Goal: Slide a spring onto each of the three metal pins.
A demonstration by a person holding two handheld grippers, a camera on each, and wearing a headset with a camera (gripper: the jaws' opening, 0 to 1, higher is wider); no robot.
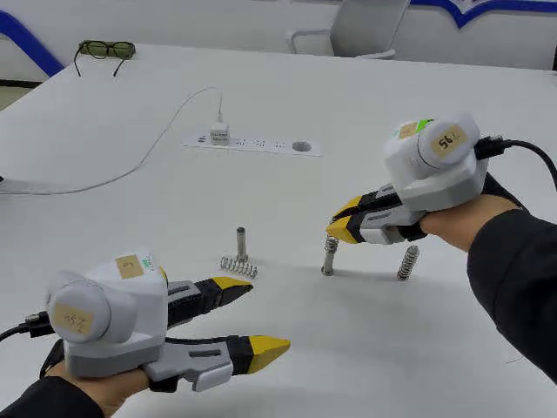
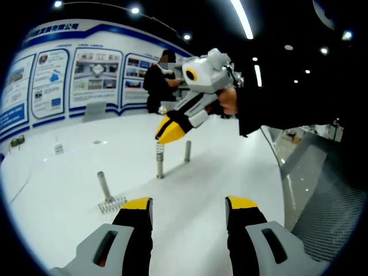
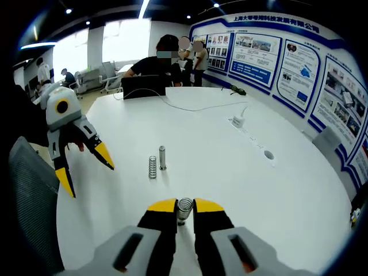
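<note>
On the broad white table (image 1: 374, 348), which takes most of the head view, the two hand-held tools are the biggest things. At the near left is the left gripper (image 1: 261, 315), with its yellow-tipped jaws spread wide and nothing between them; in its own view they rise apart from the bottom edge. At the right, the right gripper (image 1: 339, 229) points down and to the left, its jaws pressed together on the held spring (image 3: 184, 208), whose coils show between the tips in the right gripper view. Behind the table stands a grey chair (image 1: 365, 26). Nearer the middle lies a flat white power strip (image 1: 252, 142) with a small charger (image 1: 218, 133) plugged into it, and a thin cable (image 1: 148, 157) runs from it to the left edge. Dark sunglasses (image 1: 106, 50) rest at the far left corner. Between the grippers stand the three pins, upright in a loose row. Directly under the right jaws is the middle pin (image 1: 328, 261), and the held spring sits on its upper part. Well to the left of it stands the bare pin (image 1: 240, 242). To the right, the third pin (image 2: 187, 150) carries the third spring (image 1: 406, 265) along its length. Smallest, the loose spring (image 1: 238, 266) lies flat on the table, just beside the foot of the bare pin.
</note>
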